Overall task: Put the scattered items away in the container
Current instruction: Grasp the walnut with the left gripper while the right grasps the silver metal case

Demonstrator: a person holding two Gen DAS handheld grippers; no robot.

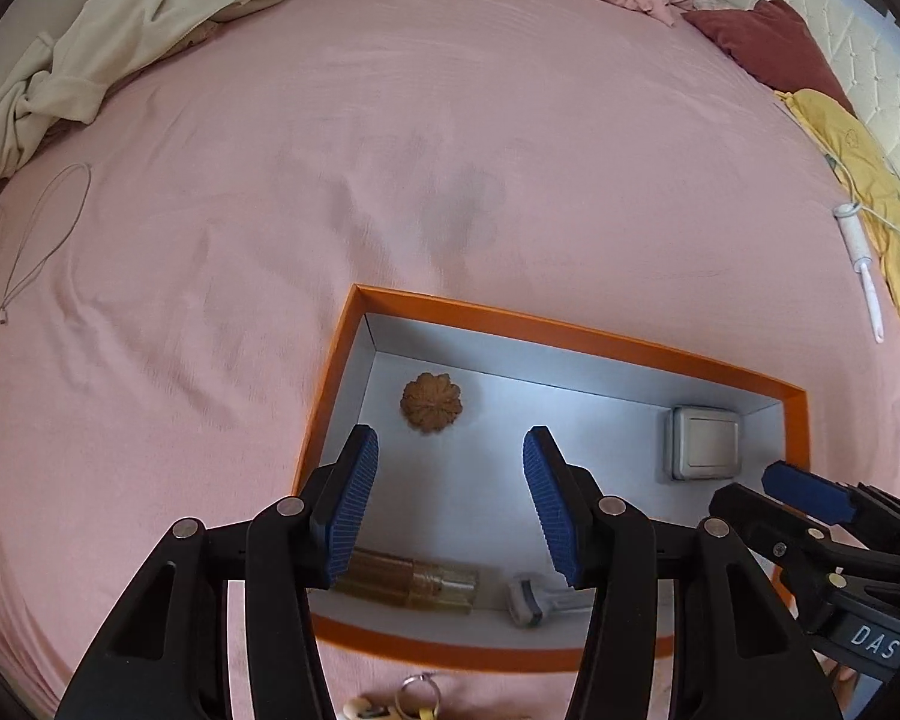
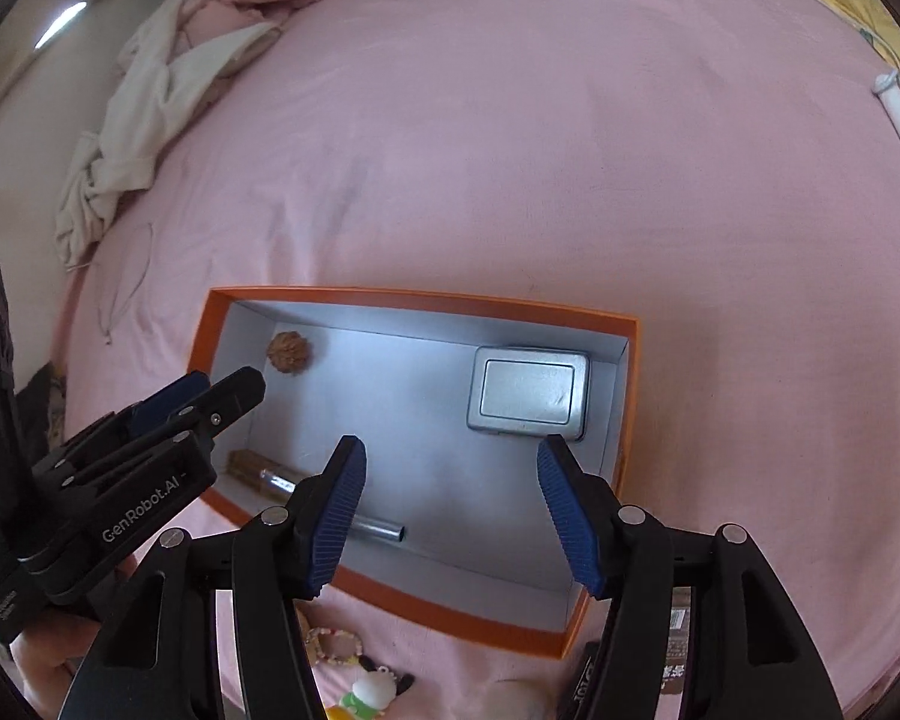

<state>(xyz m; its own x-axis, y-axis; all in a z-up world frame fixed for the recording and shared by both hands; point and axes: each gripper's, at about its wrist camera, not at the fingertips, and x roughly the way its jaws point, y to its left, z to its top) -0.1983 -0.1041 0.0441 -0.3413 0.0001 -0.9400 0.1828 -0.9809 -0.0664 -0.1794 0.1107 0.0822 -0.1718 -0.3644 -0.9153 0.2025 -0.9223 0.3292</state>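
Near our lens, we are holding the left gripper (image 1: 450,498) with its blue pads apart and nothing between them, over the orange box (image 1: 570,336) on the pink bed (image 1: 390,150). We are holding the right gripper (image 2: 450,510) spread too, also empty, above the same box. Inside the box a brown nut (image 2: 289,351) is lying in the far left corner, a grey tin (image 2: 528,390) near the right wall, and a clear bottle (image 1: 414,585) along the near wall. A keyring (image 1: 420,687) and a small toy figure (image 2: 372,693) are lying on the sheet just outside the box.
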